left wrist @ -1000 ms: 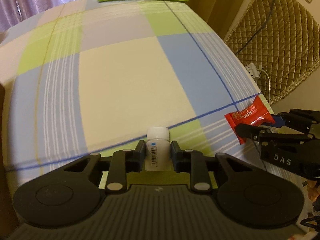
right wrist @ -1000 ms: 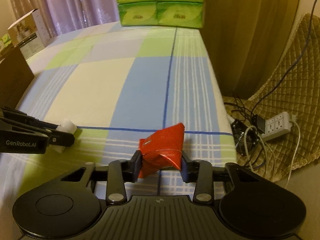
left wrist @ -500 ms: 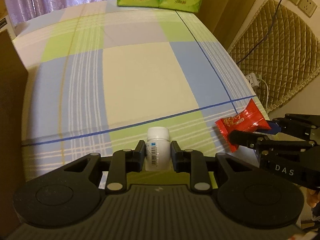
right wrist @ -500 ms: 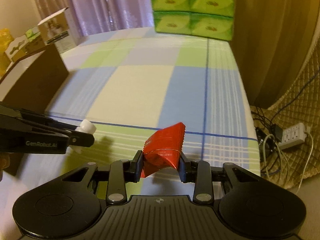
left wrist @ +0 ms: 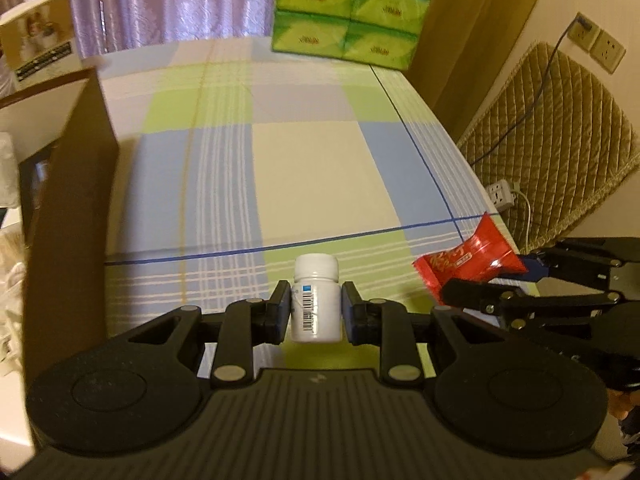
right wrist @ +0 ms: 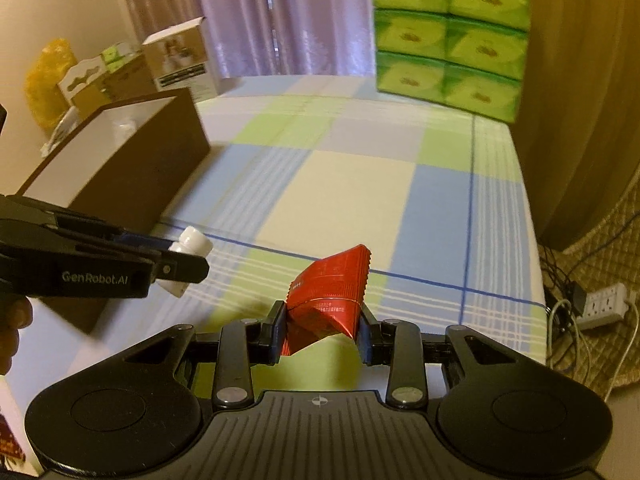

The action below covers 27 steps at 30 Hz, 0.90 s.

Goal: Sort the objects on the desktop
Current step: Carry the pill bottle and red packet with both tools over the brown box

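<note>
Left gripper (left wrist: 315, 309) clamps a white bottle (left wrist: 316, 304); right gripper (right wrist: 323, 330) pinches a red packet (right wrist: 326, 300), both above the checked bench (left wrist: 312, 168).

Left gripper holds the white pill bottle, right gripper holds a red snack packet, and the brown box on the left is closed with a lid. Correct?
Not quite. The brown box is open-topped, its white inside showing in the right wrist view. The left gripper does hold the white pill bottle and the right gripper the red snack packet.
</note>
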Motion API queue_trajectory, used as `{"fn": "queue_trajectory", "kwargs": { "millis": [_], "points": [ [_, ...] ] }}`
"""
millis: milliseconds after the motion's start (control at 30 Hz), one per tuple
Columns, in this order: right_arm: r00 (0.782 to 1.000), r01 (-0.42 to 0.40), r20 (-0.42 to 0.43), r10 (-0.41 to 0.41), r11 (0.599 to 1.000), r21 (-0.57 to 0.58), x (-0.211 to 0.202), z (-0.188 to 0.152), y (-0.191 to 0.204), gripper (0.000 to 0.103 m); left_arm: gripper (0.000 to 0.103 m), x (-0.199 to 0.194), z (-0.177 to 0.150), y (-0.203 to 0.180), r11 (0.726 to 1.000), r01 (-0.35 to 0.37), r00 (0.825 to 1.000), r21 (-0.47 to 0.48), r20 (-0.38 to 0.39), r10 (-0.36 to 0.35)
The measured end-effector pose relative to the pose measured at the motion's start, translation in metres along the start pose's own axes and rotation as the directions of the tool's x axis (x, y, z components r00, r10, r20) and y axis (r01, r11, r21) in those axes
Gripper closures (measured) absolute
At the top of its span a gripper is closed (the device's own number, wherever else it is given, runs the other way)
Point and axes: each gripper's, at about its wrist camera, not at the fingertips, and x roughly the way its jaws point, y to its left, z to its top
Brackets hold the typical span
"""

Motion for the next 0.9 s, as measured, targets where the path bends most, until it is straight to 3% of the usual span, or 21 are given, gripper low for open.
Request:
{"fn": "queue_trajectory", "kwargs": {
  "millis": [633, 900],
  "points": [
    [0.994, -0.091, 0.051, 0.098, 0.987, -0.133, -0.022, 0.012, 0.089, 0.071, 0.081, -0.096, -0.033, 0.048, 0.994, -0.039, 0.99, -0.1, 0.134, 0.053],
    [0.978, -0.183, 0.066, 0.197, 0.968, -0.172, -0.023, 0.027, 0.137, 0.071, 0.081, -0.137, -0.045, 0.091, 0.983, -0.085, 0.976, -0.162, 0.185, 0.115]
  ]
}}
